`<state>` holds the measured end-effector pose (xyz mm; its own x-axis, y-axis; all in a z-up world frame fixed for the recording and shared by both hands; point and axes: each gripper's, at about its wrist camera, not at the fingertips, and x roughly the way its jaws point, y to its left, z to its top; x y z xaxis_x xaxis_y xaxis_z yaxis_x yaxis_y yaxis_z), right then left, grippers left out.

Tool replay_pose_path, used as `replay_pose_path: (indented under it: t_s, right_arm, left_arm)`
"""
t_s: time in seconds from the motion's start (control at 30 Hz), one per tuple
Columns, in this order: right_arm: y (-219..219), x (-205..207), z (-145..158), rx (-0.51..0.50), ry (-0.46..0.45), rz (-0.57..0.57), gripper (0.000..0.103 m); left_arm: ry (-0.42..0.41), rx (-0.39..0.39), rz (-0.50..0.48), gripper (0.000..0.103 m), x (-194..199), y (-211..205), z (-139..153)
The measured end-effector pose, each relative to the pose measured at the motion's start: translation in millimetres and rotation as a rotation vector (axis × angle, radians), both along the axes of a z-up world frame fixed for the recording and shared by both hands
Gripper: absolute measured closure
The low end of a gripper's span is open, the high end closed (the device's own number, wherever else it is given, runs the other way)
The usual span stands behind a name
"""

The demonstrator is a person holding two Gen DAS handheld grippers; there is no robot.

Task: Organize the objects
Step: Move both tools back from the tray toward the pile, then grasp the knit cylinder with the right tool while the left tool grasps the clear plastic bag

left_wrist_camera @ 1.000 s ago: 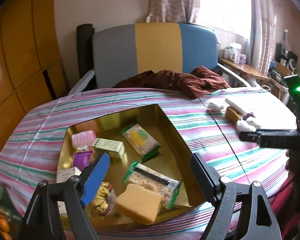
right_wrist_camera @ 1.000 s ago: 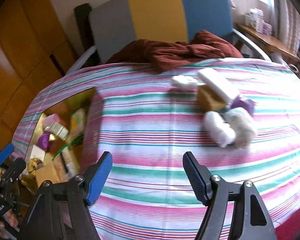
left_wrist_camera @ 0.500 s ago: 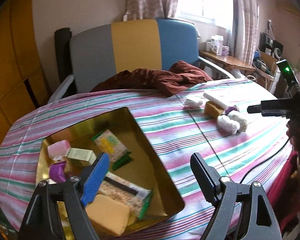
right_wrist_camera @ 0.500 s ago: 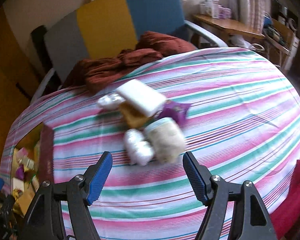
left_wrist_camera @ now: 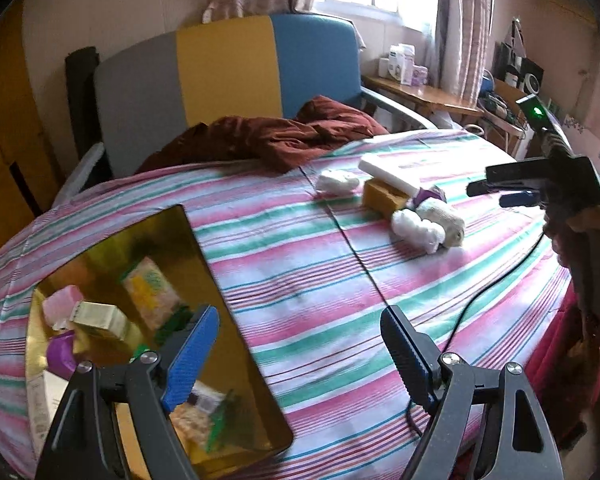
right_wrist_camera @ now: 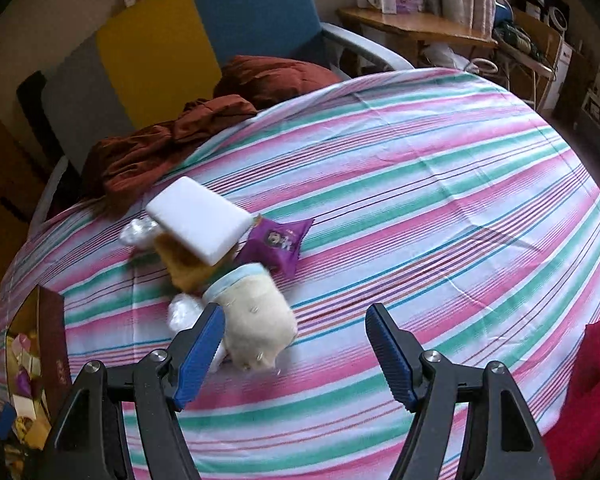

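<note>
Cream roll (right_wrist_camera: 256, 316), right gripper (right_wrist_camera: 296, 344) spread, empty

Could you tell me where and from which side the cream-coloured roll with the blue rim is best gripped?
Grip the cream roll across its middle, coming down from above with one of the fingers on each long flank. It lies on its side, so the rounded flanks look the easiest to close on. Its blue-rimmed end presses against the sponge and a white bundle crowds its left, so that side is tight.
</note>
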<state>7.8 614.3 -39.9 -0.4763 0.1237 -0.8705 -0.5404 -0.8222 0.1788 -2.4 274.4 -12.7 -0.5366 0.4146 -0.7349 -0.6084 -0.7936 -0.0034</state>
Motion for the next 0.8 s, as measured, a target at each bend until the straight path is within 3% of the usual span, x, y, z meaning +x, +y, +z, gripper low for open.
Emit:
replay_pose_path:
  t_s: [0.17, 0.3, 0.57, 0.6, 0.63, 0.67, 0.8]
  right_arm:
    - [14.1, -13.9, -12.1, -0.056, -0.004, -0.022, 0.029]
    - [13.9, -23.2, -22.4, -0.142, 0.032, 0.049, 0.029]
    - [3.2, -38.3, -49.9, -0.2, -0.068, 0.138, 0.029]
    - [1.3, -39.3, -52.4, -0.204, -0.084, 0.15, 0.03]
    - [-1.2, -40.6, -54.7, -0.202, -0.099, 0.164, 0.043]
    - [-4.0, -40.3, -55.7, -0.184, -0.109, 0.171, 0.049]
    - [-5.2, -34.9, -45.5, -0.131, -0.07, 0.17, 0.049]
  left_arm:
    - [-0.051, -0.004, -0.015, 0.019, -2.4, 15.9, -9.4]
    - [-0.077, -0.003, -0.012, 0.019, -8.1, 25.0, -13.0]
    - [-0.142, 0.006, 0.02, 0.019, -31.3, 46.0, -23.2]
    - [-0.154, 0.007, 0.021, 0.019, -33.6, 49.2, -24.9]
    - [-0.168, 0.01, 0.022, 0.019, -35.8, 52.8, -26.7]
    - [-0.177, 0.011, 0.023, 0.019, -37.2, 55.6, -27.7]
    - [-0.215, 0.019, 0.016, 0.019, -42.9, 70.9, -32.9]
